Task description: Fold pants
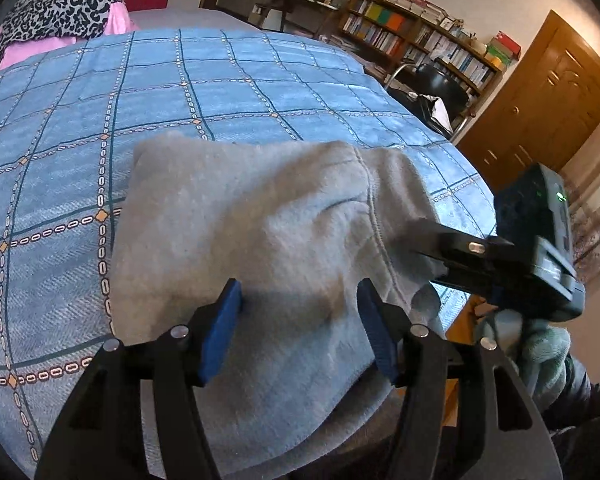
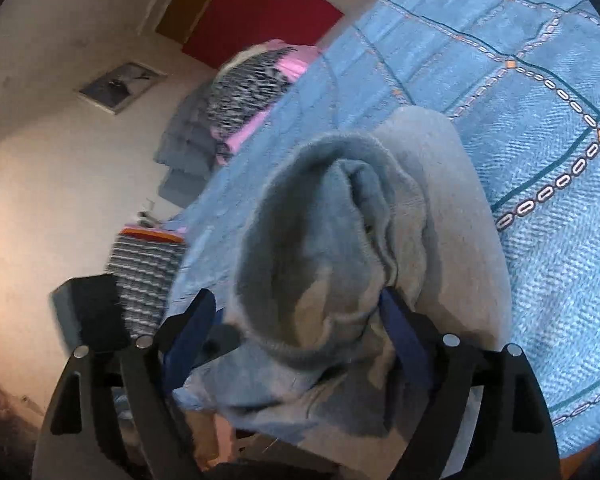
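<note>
The grey fleece pants (image 1: 260,216) lie folded in a thick bundle on the blue checked bedspread (image 1: 80,152), near its front right corner. My left gripper (image 1: 300,312) is open, its blue pads just above the near part of the pants, not holding them. My right gripper (image 1: 416,240) comes in from the right and touches the pants' right edge by the seam. In the right wrist view the right gripper (image 2: 296,316) is open, and a bunched grey fold of the pants (image 2: 332,240) sits between its spread fingers.
A leopard-print and pink pile (image 1: 60,16) lies at the bed's far left corner. Beyond the bed's right edge stand a black chair (image 1: 440,88), bookshelves (image 1: 416,36) and a wooden door (image 1: 548,92). A striped cloth (image 2: 148,268) hangs near the bed's side.
</note>
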Action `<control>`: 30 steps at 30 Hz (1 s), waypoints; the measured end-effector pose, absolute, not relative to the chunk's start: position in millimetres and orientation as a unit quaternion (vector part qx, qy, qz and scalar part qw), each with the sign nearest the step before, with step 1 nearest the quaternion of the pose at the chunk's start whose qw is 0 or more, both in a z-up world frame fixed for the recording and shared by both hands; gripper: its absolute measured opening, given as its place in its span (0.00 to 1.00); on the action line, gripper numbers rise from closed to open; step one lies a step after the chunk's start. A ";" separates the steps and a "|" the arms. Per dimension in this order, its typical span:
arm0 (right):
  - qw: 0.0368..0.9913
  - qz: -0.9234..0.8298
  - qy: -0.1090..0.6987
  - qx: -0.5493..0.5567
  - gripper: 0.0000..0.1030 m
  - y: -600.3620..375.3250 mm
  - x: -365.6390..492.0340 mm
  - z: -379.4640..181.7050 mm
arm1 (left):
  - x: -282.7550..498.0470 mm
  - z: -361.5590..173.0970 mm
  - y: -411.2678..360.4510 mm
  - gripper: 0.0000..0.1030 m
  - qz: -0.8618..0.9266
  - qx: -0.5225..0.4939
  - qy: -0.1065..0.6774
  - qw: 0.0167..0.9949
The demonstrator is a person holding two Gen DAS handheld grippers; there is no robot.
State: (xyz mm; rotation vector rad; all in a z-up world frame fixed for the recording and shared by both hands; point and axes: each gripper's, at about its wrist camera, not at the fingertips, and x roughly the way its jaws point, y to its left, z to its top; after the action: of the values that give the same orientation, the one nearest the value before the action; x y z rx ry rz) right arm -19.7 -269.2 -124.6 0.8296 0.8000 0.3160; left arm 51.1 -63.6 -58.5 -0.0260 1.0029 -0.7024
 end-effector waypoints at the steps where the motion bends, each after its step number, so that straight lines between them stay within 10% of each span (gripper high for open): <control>1: 0.833 0.132 0.385 0.374 0.71 -266.6 -18.6 -124.5 | 50.3 -58.6 -64.4 0.59 -0.332 -0.012 0.471 0.817; 4: 0.856 0.088 0.403 0.311 0.24 -260.8 -20.7 -120.4 | 48.6 -58.4 -69.7 0.60 -0.338 -0.008 0.473 0.814; 6: 0.862 0.087 0.403 0.295 0.16 -263.4 -26.8 -116.9 | 47.7 -55.6 -71.6 0.60 -0.339 -0.005 0.470 0.815; 14: 0.866 0.097 0.418 0.257 0.18 -276.1 -49.7 -109.3 | 57.0 -37.9 -64.7 0.60 -0.328 -0.016 0.444 0.834; 18: 0.846 0.115 0.419 0.310 0.62 -280.4 -53.6 -127.7 | 55.3 -61.3 -74.3 0.60 -0.325 0.013 0.470 0.821; 22: 0.844 0.111 0.422 0.311 0.66 -274.5 -48.5 -134.2 | 53.8 -74.5 -67.3 0.60 -0.317 0.007 0.481 0.818; 25: 0.848 0.106 0.425 0.299 0.35 -269.0 -41.2 -137.1 | 57.5 -74.7 -61.7 0.60 -0.306 0.000 0.479 0.823; 30: 0.864 0.149 0.388 0.285 0.16 -261.2 -37.2 -107.2 | 63.3 -64.1 -48.8 0.60 -0.284 -0.014 0.467 0.837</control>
State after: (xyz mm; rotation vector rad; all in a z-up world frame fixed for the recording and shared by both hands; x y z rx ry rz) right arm -37.2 -261.2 -107.2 0.5972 0.8125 0.3130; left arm 63.3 -48.8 -64.1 -0.0305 0.9883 -0.6002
